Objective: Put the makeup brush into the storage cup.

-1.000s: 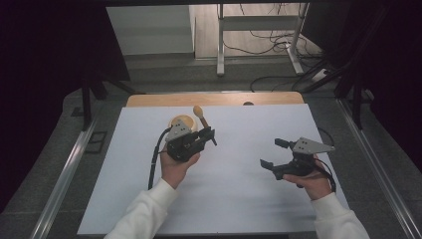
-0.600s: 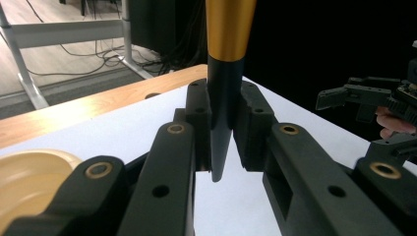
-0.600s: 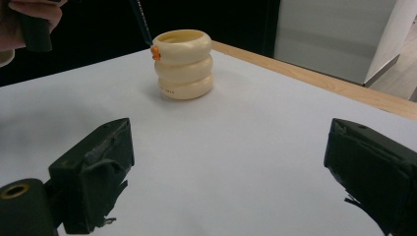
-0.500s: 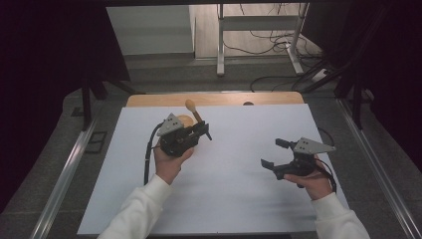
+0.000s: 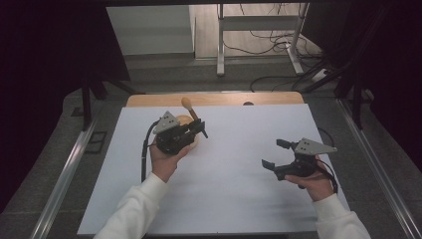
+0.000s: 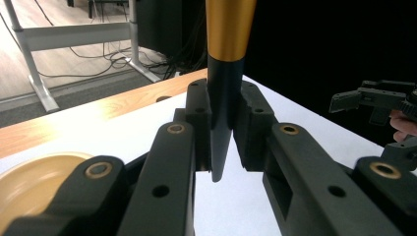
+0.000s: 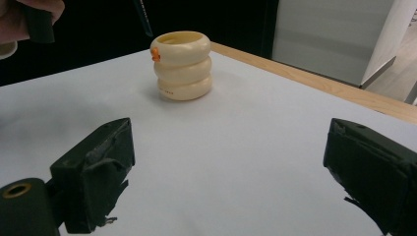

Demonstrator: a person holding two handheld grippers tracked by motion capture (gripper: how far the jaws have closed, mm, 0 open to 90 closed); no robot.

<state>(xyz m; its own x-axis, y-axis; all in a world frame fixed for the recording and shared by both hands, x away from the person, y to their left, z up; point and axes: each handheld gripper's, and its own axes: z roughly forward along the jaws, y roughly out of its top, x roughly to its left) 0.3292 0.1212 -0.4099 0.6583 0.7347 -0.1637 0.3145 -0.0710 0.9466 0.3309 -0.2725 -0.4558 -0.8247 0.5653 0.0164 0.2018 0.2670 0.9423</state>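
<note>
Two tools: left tool point(image 6: 219, 147) pinches a tapered black-and-gold stick point(image 6: 223, 73); right tool point(image 7: 226, 172) gapes empty near a ribbed cream holder point(image 7: 182, 65).

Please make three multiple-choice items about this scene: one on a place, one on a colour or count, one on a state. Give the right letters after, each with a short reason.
1. Where does the cream ringed holder stand?
A. on the white table sheet
B. on the floor
C. between the right gripper's jaws

2. What colour is the part of the tool above its black tip?
A. green
B. golden orange
C. white

3. How is the right gripper?
A. shut on the tool
B. shut on nothing
C. open, holding nothing

Answers:
1 A: the right gripper view shows it upright on the white sheet, beyond the jaws.
2 B: the left gripper view shows gold above the black tip.
3 C: its jaws stand wide apart with bare sheet between them; the left gripper has the tool.
</note>
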